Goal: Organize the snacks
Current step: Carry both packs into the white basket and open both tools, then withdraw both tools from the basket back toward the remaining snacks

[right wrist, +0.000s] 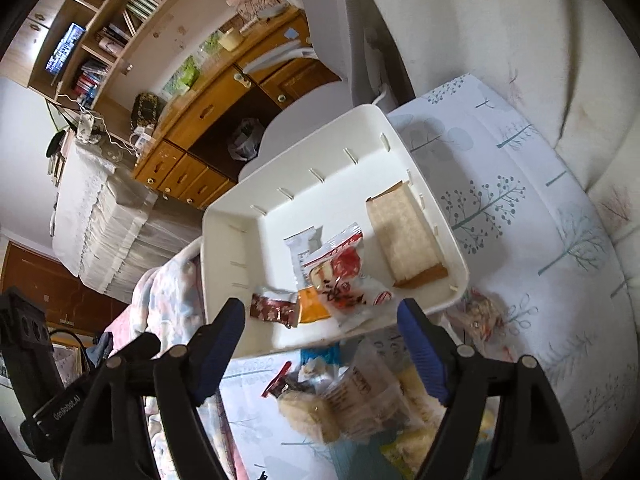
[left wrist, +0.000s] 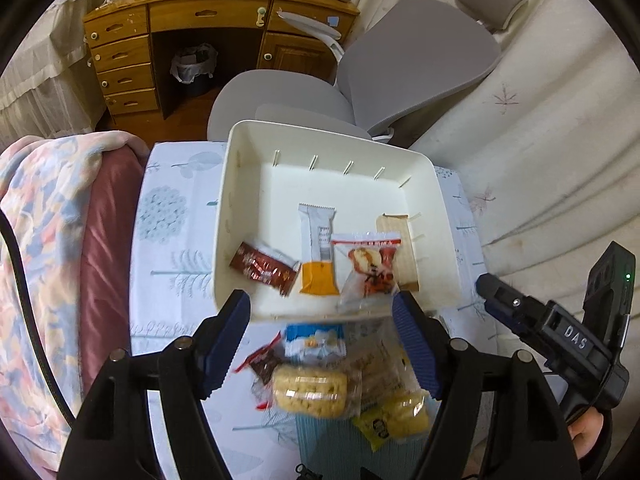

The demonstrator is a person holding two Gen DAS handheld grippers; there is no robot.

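A white plastic bin (left wrist: pixel 240 184) (right wrist: pixel 224 248) sits on the tree-print cloth. In it lie a dark red packet (left wrist: pixel 264 268) (right wrist: pixel 274 309), a white-and-orange bar (left wrist: pixel 317 256) (right wrist: pixel 310 308), a red-and-clear snack bag (left wrist: pixel 370 264) (right wrist: pixel 344 280) and a brown wrapper (left wrist: pixel 404 248) (right wrist: pixel 404 236). A pile of loose snacks (left wrist: pixel 316 388) (right wrist: pixel 348 396) lies in front of the bin. My left gripper (left wrist: pixel 320 344) is open above the pile, empty. My right gripper (right wrist: pixel 320 348) is open over the pile too, empty; it also shows at the right of the left wrist view (left wrist: pixel 490 286).
A grey office chair (left wrist: pixel 416 64) and a wooden desk (left wrist: pixel 208 12) stand behind the bin. A pink floral blanket (left wrist: pixel 44 240) lies to the left. A cream sheet (left wrist: pixel 540 160) covers the right. One more snack (right wrist: pixel 480 316) lies right of the bin.
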